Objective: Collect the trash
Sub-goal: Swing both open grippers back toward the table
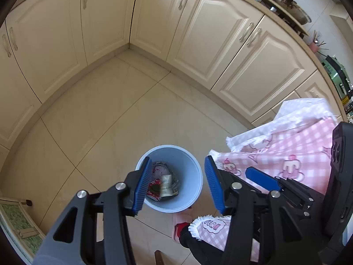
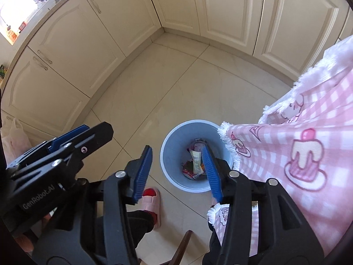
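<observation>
Left tongs (image 1: 176, 182) spread wide, empty, above blue bin (image 1: 194, 183) at lower centre of frame. Right tongs (image 2: 177, 172) likewise spread, empty. Bin (image 2: 172, 152) on floor tiles (image 2: 154, 84); trash (image 2: 194, 163) inside, probably crumpled wrappers. Pink checked cloth (image 2: 308, 150) at right edge, overlapping bin rim.

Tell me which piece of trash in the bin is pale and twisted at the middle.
The beige wrapper, pinched at its waist, lying atop the pile in the blue bin. The red packet beside it is crumpled; the pinkish piece is rounder.
</observation>
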{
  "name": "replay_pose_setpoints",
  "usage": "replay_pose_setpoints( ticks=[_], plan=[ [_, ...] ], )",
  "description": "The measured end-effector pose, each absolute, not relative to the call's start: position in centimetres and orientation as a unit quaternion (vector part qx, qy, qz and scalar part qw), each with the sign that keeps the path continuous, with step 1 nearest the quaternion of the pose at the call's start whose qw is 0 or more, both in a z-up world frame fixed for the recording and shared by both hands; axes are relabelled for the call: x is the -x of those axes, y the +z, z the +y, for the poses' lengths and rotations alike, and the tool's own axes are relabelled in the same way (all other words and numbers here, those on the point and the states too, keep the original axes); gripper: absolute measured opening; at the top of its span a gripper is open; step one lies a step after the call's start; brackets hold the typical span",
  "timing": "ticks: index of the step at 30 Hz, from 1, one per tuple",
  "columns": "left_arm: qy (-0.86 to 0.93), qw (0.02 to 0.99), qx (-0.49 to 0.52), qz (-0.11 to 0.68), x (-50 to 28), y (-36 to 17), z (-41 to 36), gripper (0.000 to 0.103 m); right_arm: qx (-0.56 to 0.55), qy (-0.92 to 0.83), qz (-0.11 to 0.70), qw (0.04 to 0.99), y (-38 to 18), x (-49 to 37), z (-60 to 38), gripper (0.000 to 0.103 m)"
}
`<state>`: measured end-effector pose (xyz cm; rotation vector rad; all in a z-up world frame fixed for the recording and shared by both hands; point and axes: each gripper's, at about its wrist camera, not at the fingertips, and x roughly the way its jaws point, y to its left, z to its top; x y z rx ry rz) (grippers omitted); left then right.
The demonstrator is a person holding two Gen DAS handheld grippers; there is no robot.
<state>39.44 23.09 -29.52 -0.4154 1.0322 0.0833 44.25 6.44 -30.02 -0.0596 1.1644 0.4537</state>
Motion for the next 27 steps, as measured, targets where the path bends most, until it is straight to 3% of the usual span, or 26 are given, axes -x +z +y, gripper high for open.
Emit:
replay_pose_setpoints(
  ticks=[9, 14, 21, 27],
  plan=[
    [0.027, 0.882, 0.181, 0.433, -35.2, -22.2, 20.8, 0.049, 0.075, 0.183, 0.448, 0.872, -21.7, -38.7, 3.1, 0.047],
    [-0.011, 0.906, 0.157, 0.392, -33.0, -17.4, 16.7, 0.054, 0.075, 0.154, 0.389, 0.905, -16.6, -34.2, -1.7, 0.05],
    [-0.112, 0.919, 0.093, 0.366, -32.0, -12.9, 5.9, 0.055, 0.046, 0.064, 0.322, 0.943, -11.2, -28.2, -13.8, 0.054],
    [-0.202, 0.909, 0.007, 0.365, -33.6, -12.2, -5.8, 0.055, -0.005, -0.025, 0.301, 0.953, -10.4, -25.6, -24.9, 0.057]
  ],
)
